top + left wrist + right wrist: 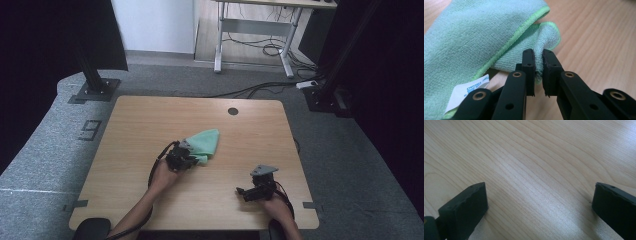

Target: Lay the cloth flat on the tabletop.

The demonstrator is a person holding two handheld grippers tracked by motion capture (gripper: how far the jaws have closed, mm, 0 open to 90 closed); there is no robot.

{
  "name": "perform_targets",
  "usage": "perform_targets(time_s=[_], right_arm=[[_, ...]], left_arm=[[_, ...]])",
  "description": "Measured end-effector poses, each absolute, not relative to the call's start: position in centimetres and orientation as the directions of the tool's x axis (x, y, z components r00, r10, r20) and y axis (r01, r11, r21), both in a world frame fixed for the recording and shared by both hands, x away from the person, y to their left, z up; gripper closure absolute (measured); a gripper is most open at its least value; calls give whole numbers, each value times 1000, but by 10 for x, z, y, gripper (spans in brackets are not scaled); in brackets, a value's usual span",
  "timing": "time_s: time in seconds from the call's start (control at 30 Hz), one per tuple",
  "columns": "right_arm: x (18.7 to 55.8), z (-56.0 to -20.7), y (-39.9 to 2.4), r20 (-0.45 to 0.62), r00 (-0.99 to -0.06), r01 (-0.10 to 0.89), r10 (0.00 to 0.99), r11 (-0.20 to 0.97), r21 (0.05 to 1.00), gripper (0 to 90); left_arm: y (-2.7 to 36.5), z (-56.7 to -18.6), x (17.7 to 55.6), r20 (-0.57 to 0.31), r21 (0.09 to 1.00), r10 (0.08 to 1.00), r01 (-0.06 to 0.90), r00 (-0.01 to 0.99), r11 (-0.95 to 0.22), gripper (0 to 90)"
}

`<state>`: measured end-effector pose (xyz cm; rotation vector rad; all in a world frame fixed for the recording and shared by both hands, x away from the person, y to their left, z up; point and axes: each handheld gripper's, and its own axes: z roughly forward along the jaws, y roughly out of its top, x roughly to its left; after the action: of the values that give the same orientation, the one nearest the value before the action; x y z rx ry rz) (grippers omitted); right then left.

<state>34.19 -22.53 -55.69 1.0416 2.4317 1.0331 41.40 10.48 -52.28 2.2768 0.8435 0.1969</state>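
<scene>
A light green microfibre cloth (206,141) lies folded near the middle of the wooden table (150,120). My left gripper (192,161) sits at the cloth's near edge, shut on a pinched fold of it. In the left gripper view the cloth (474,32) bunches up between the two black pads (528,62), and a white label (469,90) shows at its lower left. My right gripper (241,191) rests low over the table at the front right, apart from the cloth. Its jaws stand wide open over bare wood (536,182) with nothing between them.
A round cable hole (233,111) sits near the table's far edge. Black frame posts (92,75) stand on the grey floor at the back left and back right. A desk with cables (260,47) stands beyond the table.
</scene>
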Motion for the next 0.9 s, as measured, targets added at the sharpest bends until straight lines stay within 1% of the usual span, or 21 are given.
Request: perform_targets(time_s=[0.27, 0.43, 0.63, 0.73, 0.77, 0.8, 0.9], right_arm=[[341, -557, -225, 6, -692, 504, 721, 478, 719, 13], [339, -554, -224, 8, -708, 496, 706, 488, 718, 85], [339, -552, -220, 15, -718, 495, 696, 495, 714, 128], [341, -550, -218, 63, -724, 513, 687, 474, 715, 139], [341, -550, -218, 63, -724, 513, 687, 474, 715, 139], [343, -549, -214, 91, -731, 520, 677, 465, 717, 146], [347, -547, -206, 93, -749, 511, 656, 483, 711, 200]], left_arm=[[119, -527, 391, -88, 666, 612, 503, 786, -551, 808], [129, -532, 379, -93, 670, 611, 504, 786, -546, 804], [137, -537, 368, -99, 689, 618, 502, 780, -522, 798], [139, -540, 366, -97, 701, 620, 496, 779, -513, 794], [139, -540, 366, -97, 701, 620, 496, 779, -513, 794], [140, -541, 365, -101, 705, 622, 497, 776, -506, 794], [140, -541, 366, -105, 704, 622, 500, 776, -505, 795]])
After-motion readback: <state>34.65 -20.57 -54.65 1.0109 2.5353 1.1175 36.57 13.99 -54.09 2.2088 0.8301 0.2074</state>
